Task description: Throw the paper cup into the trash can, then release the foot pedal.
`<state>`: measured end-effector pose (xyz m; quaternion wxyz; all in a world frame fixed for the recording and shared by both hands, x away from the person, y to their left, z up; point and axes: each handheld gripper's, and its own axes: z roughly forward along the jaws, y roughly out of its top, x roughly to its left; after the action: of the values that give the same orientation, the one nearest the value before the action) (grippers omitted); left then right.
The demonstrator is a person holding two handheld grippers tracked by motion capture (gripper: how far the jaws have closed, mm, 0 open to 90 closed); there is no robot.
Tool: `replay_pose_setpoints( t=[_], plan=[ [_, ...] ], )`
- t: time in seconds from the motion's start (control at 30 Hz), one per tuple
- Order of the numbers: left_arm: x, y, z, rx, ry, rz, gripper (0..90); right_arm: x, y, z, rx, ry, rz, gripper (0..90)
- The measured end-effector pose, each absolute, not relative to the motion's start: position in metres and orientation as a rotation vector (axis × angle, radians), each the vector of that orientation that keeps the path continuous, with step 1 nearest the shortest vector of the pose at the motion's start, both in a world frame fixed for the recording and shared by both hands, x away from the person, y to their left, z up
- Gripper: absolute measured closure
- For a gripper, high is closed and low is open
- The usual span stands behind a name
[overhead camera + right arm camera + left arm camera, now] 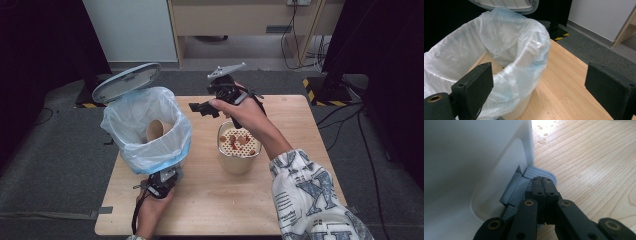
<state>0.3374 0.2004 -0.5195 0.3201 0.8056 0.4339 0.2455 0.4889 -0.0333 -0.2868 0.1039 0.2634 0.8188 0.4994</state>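
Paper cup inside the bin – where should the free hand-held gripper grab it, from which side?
Probably the rim of the paper cup, coming from above through the open bin. It leans tilted inside the plastic liner, mouth up, so only the top is reachable; the right hand-held gripper already stands open nearby.

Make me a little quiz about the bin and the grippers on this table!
1. True or false: the bin's lid is up.
2. What lies inside the bin? A) a paper cup B) a spoon C) a banana
3. Which gripper has its fingers apart?

Key:
1. True.
2. A: a paper cup lies in the bag.
3. The right gripper; the left gripper is shut, pressing on the bin's pedal.
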Motion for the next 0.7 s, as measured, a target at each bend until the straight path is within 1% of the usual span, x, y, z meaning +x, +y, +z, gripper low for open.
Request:
replay_pose_setpoints(
  t=[0.63, 0.7],
  plan=[
    [0.337, 0.2, -0.519, 2.116, 1.143, 0.647, 88.4, 0.497, -0.096, -0.296, 0.895, 2.352, 1.413, 8.4],
    [0.335, 0.196, -0.519, 2.105, 1.163, 0.65, 83.2, 0.497, -0.105, -0.297, 0.908, 2.349, 1.401, 8.4]
  ],
)
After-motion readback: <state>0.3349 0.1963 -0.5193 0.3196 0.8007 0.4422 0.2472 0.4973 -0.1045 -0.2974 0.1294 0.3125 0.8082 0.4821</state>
